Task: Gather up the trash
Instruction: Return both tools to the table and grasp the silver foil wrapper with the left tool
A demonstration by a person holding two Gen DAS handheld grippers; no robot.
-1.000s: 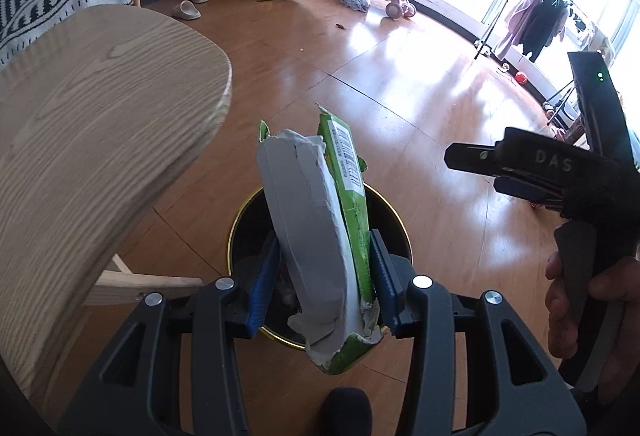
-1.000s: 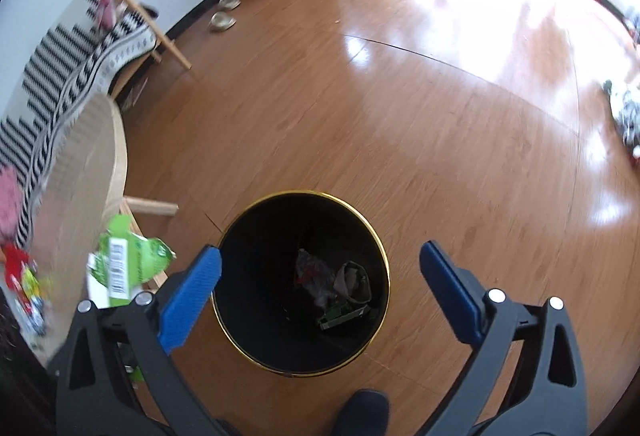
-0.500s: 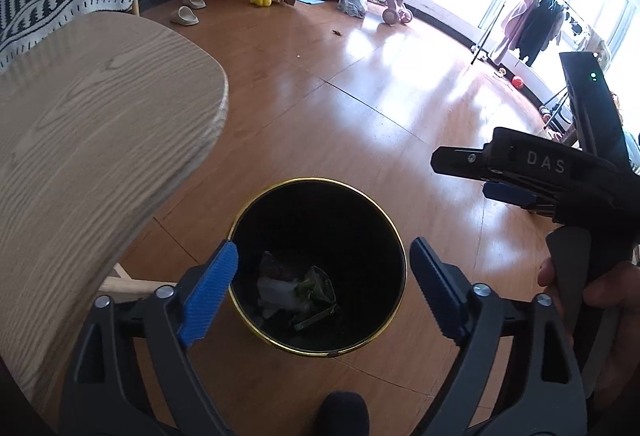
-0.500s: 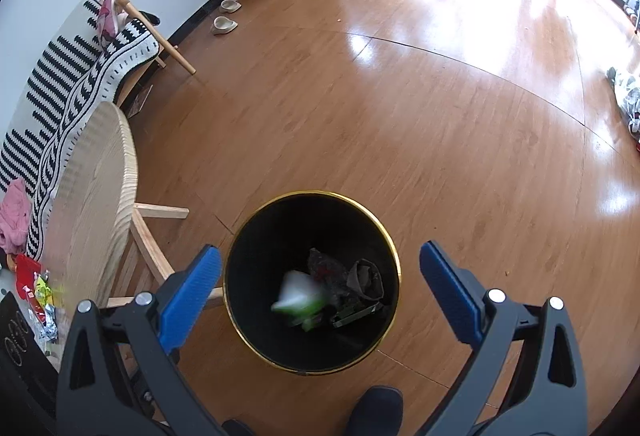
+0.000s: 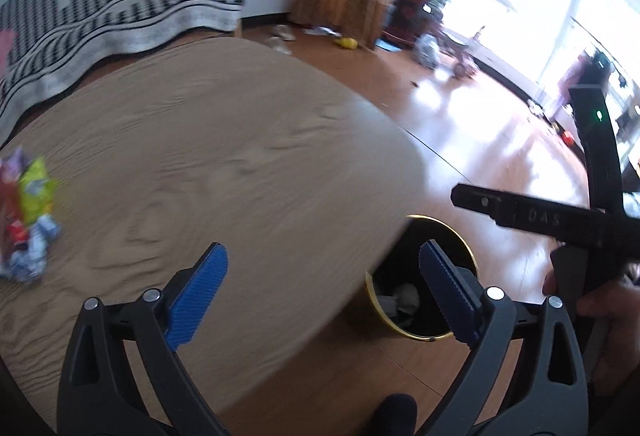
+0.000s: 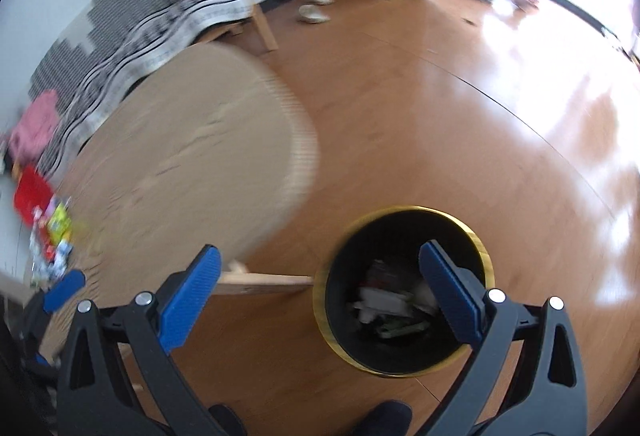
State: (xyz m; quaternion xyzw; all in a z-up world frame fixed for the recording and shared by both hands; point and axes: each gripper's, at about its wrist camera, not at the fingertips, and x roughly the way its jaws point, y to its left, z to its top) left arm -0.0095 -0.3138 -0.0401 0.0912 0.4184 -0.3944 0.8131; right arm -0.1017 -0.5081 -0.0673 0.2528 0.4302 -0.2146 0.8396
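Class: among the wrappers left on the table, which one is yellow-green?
The crumpled yellow-green wrapper at the top of the pile on the wooden table; those below it are red and white-blue.

The left claw point(image 5: 322, 292) is standing wide open, its two blue pads far apart and holding nothing. The right claw point(image 6: 320, 294) is also spreading wide and is empty. The person's right hand point(image 5: 608, 312) is gripping its black handle.

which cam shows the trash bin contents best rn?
Right wrist: the trash bin shows its whole gold rim and the wrappers inside, past the open right gripper. Left wrist shows only part of it, cut off by the table edge.
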